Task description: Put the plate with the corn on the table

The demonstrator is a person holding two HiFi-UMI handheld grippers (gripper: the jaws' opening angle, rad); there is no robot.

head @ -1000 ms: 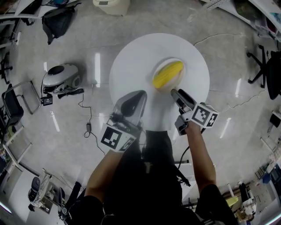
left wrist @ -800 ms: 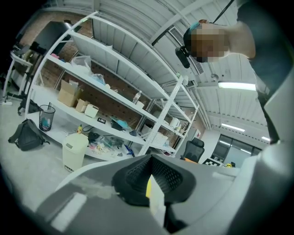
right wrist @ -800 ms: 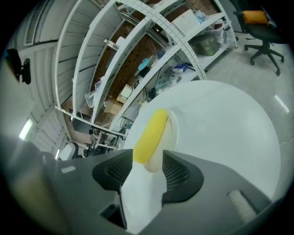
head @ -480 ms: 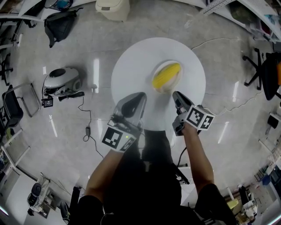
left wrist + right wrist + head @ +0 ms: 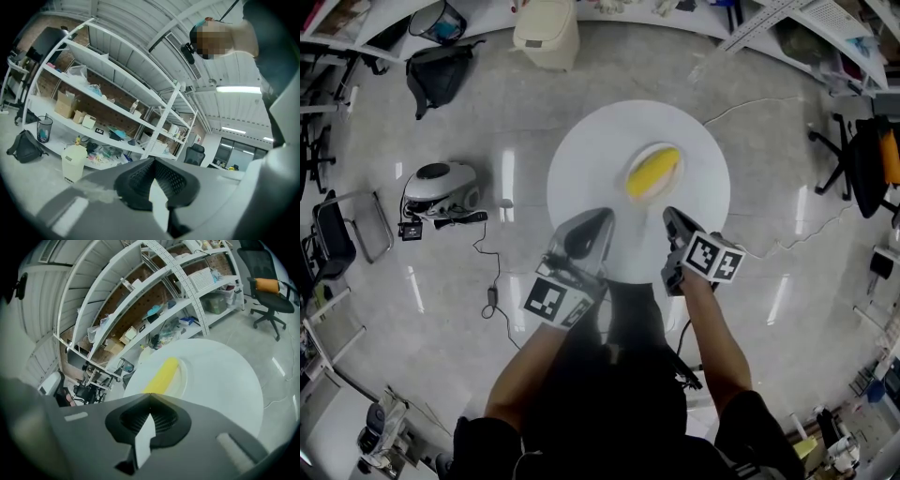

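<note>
A yellow corn cob lies on a small white plate that rests on the round white table. In the right gripper view the corn and plate sit just beyond the jaw tips. My right gripper hovers over the table's near edge, a little short of the plate, shut with nothing between its jaws. My left gripper hangs over the near left part of the table, shut and empty. It points up at the shelves in the left gripper view.
A grey-and-white machine and a cable lie on the floor at the left. A black bag and a beige bin stand beyond the table. Office chairs are at the right, and shelving runs along the far wall.
My right gripper has drawn back from the plate toward the table's near edge and its jaws have come together. The table looks smaller and farther below. The plate with the corn stays put.
</note>
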